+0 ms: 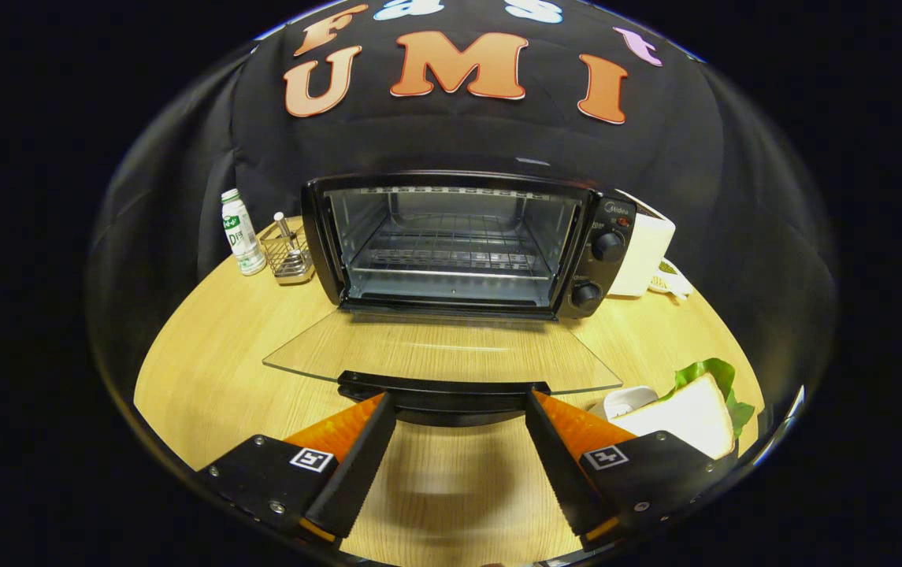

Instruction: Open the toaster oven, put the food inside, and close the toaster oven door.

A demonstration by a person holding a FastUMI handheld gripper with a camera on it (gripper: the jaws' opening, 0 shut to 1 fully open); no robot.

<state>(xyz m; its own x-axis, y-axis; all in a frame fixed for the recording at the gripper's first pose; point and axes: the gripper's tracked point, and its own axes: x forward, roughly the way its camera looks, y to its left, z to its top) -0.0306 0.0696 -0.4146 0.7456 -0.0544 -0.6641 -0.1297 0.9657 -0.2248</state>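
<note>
Gripper (460, 405): the two fingers stand spread wide over the wooden table (206, 370), nothing between them and nothing gripped; their tips sit level with the door handle, one at each end of it.
Fingers: orange with black toothed inner faces; the bases are cut off below, so the body behind them is out of sight.
Door handle (443, 391): a black bar just ahead of the fingertips; whether the tips touch it cannot be told.
Sandwich (683, 413): white bread with green lettuce (714, 374) showing behind it, lying on the table just beyond the right finger, which covers its lower corner. A small white object (628, 398) beside it is too hidden to identify.
Glass door (443, 354): folded fully down and lying flat, the wood grain visible through it.
Toaster oven (458, 240): open, its wire rack (451, 256) bare; two knobs (606, 246) on the right panel, the markings too small to read.
Left of oven: a white bottle (239, 232) and a small wire basket (291, 256) holding something unclear.
Right of oven: a white appliance (644, 252), mostly hidden behind the oven.
</note>
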